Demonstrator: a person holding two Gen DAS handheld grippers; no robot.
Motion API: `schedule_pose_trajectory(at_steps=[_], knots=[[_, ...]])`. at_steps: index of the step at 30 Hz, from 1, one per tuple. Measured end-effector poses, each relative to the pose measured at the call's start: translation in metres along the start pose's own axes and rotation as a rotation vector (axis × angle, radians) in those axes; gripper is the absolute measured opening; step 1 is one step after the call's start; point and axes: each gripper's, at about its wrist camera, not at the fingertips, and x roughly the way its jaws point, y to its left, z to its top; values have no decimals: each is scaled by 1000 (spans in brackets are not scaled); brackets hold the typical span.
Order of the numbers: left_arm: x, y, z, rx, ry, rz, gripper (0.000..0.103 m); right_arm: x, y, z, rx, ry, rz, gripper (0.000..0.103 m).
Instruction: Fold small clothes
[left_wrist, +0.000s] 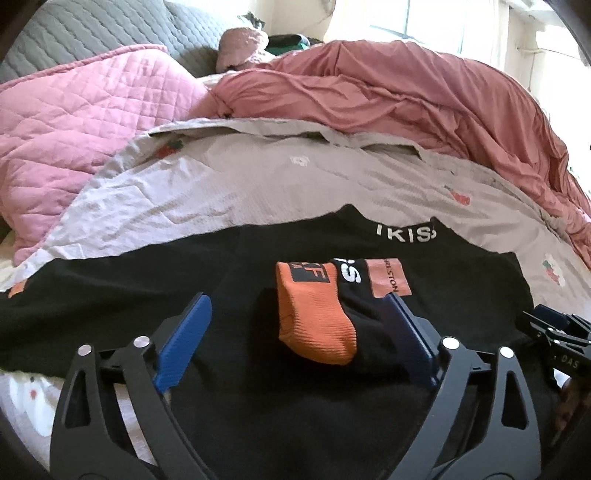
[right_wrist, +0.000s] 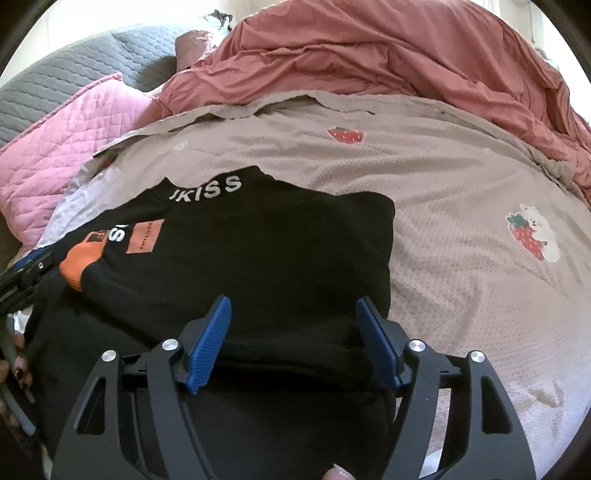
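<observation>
On the beige strawberry-print bedspread (left_wrist: 229, 184) lies the black sweater (left_wrist: 110, 295), spread flat with its collar, lettered in white, pointing away from the camera. Seen from the left wrist, the left gripper (left_wrist: 295, 317) hangs over the sweater with its two blue pads (left_wrist: 184, 343) standing wide apart. Between them, on top of the sweater's body, rests the orange cuff (left_wrist: 314, 317) of a folded-over sleeve; it lies closer to the right-hand pad than to the left-hand one, and neither pad presses on it, so nothing is gripped. Just beyond the cuff, toward the collar, sits a salmon-coloured patch (left_wrist: 388, 282) with dark lettering. At the right edge of this view, beside the sweater's far side, part of the right gripper (left_wrist: 554, 328) shows. Beyond the sweater, a pink quilted blanket (left_wrist: 74, 122) and a rumpled rose duvet (left_wrist: 406, 92) are heaped.

From the right wrist, the right gripper (right_wrist: 293, 328) points down at the sweater (right_wrist: 277, 251) near its right-hand folded edge. Its blue pads (right_wrist: 208, 343) stand apart, and a thick black fold of the sweater passes between them; I cannot tell whether the pads press on it. The orange cuff (right_wrist: 79, 264) lies well to the left of these fingers, near the left gripper (right_wrist: 27, 266), which enters at the left edge. The bedspread (right_wrist: 461, 240) stretches to the right of the sweater. A hand (right_wrist: 16, 365) shows at the lower left edge.
</observation>
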Motion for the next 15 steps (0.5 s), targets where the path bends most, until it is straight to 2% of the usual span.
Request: schedule_pose_trajectory(at_steps=[1,3,12,15], knots=[[-4,2,0,-4,-7,5,89,-2,1,1,-1,-5,0,70],[-9,6,0,-9,-19,16,90,-7,3,2,6,-23,7,89],[-25,18,-4,-27,-42,44,92,-21,20,6,-18,-55,37,89],[-28,21,-5,-33,-45,45,93,-25,24,6,-23,-63,40,92]])
